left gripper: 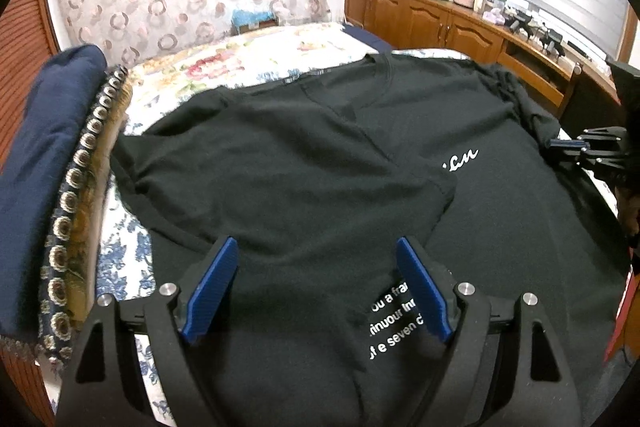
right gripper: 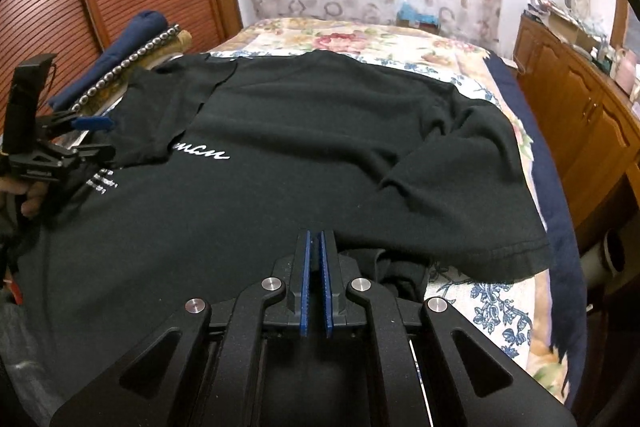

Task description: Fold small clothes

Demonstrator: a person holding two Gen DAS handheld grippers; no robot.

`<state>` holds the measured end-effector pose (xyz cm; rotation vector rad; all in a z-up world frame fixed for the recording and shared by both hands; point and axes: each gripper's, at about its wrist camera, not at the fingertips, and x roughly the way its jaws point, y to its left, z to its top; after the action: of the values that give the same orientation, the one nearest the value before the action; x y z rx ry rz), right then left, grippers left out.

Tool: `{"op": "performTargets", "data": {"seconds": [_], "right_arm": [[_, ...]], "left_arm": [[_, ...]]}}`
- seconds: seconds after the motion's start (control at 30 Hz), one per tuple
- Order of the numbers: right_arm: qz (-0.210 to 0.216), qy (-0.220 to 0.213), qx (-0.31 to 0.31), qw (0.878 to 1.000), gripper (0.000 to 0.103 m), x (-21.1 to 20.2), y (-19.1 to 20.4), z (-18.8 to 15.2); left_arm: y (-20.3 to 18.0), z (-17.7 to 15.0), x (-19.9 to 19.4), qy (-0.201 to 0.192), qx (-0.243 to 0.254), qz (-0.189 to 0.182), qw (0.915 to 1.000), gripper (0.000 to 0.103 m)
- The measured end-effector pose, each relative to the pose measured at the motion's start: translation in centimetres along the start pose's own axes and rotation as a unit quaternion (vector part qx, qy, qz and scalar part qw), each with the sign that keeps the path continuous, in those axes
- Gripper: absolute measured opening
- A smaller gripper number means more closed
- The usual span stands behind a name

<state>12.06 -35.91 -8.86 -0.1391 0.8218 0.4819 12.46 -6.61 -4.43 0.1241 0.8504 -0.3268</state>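
Our left gripper [left gripper: 316, 287] hangs with jaws spread wide over the black cotton T-shirt with white lettering [left gripper: 320, 163], holding nothing. Our right gripper [right gripper: 316, 283] has jaws pressed together — whether a pinch of hem sits between them, we cannot tell. The shirt lies flat on the floral-quilted bed [right gripper: 360, 39], its left side folded over the chest, probably the first fold. The right view shows the other sleeve [right gripper: 460, 195] spread toward the bed's edge — likely next. The left view shows the wooden cabinets [left gripper: 432, 19].
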Motion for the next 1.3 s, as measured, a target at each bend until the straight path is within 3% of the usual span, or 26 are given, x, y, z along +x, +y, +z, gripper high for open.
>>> {"op": "performTargets", "data": {"seconds": [0.1,0.33,0.5,0.87,1.03,1.3], "right_arm": [[-0.003,-0.004,0.004,1.0,0.011,-0.7,0.0,-0.2],[-0.009,-0.032,0.009,0.999,0.013,-3.4,-0.4,0.6],[-0.052,-0.054,0.024,0.997,0.035,-5.1,-2.2,1.2],[-0.123,-0.037,0.083,0.988,0.038,-3.8,-8.9,0.3],[-0.105,-0.01,0.127,0.986,0.038,-2.0,-11.8,-0.2],[-0.083,0.013,0.152,0.985,0.039,-0.8,-12.6,-1.0]], "left_arm": [[-0.3,0.1,-1.0,-0.017,-0.003,0.004,0.9998,0.082],[-1.4,0.6,-3.1,-0.053,-0.003,-0.001,0.9986,0.082],[-2.1,0.6,-4.2,-0.072,-0.003,-0.007,0.9974,0.082],[-3.5,0.3,-4.7,-0.08,0.006,-0.018,0.9966,0.082],[-3.8,0.2,-4.6,-0.076,0.008,-0.022,0.9968,0.082],[-4.3,0.0,-4.7,-0.075,0.009,-0.026,0.9968,0.082]]}}
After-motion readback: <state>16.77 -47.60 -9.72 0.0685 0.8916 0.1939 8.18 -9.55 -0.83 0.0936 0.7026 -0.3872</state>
